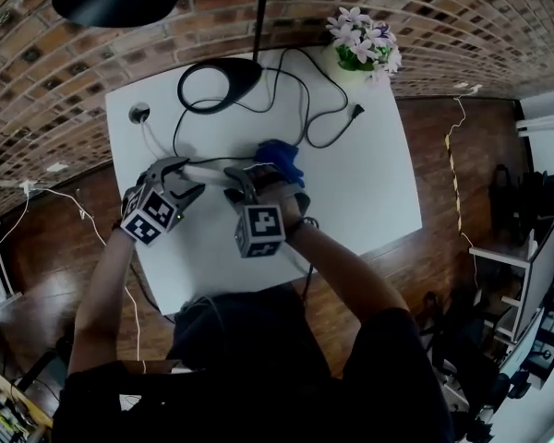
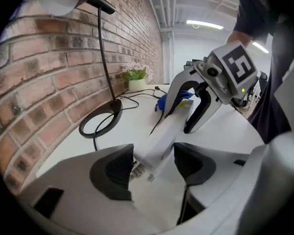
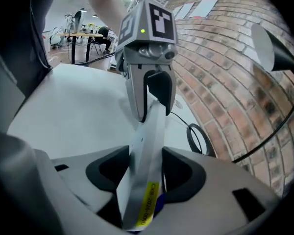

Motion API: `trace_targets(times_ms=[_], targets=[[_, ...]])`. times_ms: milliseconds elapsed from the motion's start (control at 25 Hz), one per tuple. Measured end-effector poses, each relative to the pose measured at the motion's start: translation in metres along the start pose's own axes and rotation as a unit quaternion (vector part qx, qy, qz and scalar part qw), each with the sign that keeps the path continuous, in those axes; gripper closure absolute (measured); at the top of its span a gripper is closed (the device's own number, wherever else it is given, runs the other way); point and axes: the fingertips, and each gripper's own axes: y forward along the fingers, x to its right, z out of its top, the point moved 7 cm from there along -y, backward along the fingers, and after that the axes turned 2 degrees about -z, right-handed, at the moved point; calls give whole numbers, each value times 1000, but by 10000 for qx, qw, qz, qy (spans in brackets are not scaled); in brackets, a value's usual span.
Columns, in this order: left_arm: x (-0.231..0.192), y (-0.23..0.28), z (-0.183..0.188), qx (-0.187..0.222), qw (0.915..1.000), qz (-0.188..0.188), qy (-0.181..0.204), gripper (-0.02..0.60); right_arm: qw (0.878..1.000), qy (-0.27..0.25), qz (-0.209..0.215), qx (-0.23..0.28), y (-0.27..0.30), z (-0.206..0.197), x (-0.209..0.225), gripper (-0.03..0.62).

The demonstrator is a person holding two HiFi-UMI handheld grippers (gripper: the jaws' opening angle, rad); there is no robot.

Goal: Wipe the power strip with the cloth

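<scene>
The white power strip (image 1: 212, 172) spans between my two grippers over the white table (image 1: 369, 192), rolled onto its edge. My left gripper (image 1: 186, 178) is shut on its left end; in the left gripper view the strip (image 2: 166, 131) fills the gap between both pads (image 2: 115, 173). My right gripper (image 1: 251, 183) is shut on the other end, where the strip (image 3: 146, 151) with its yellow label sits pinched between the jaws. The blue cloth (image 1: 282, 160) lies bunched on the table just beyond the right gripper; a corner of this cloth (image 3: 159, 200) shows under the strip.
A black lamp base ring (image 1: 217, 81) with looping black cables (image 1: 319, 109) sits at the table's far side. A flower pot (image 1: 362, 49) stands in the far right corner. A brick wall (image 1: 55, 90) runs behind. A white cord (image 1: 152, 141) leads off left.
</scene>
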Motion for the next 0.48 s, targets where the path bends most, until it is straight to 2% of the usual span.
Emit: trace_targets(times_ms=[160, 280, 360, 400, 480], targets=[[3, 1, -2, 31, 9997, 102, 221, 311, 9999, 75, -72, 42, 1, -3, -2, 373], [4, 2, -1, -64, 9993, 49, 361, 314, 9993, 318, 174, 12, 2, -11, -7, 368], [4, 3, -1, -98, 9993, 41, 353, 316, 9936, 1066, 209, 307, -11, -11, 1, 368], [5, 3, -1, -99, 9994, 49, 339, 318, 9861, 1575, 87, 513, -24, -14, 10, 368], [4, 3, -1, -104, 9994, 58, 320, 318, 9606, 2664, -340, 718, -52, -32, 30, 367]])
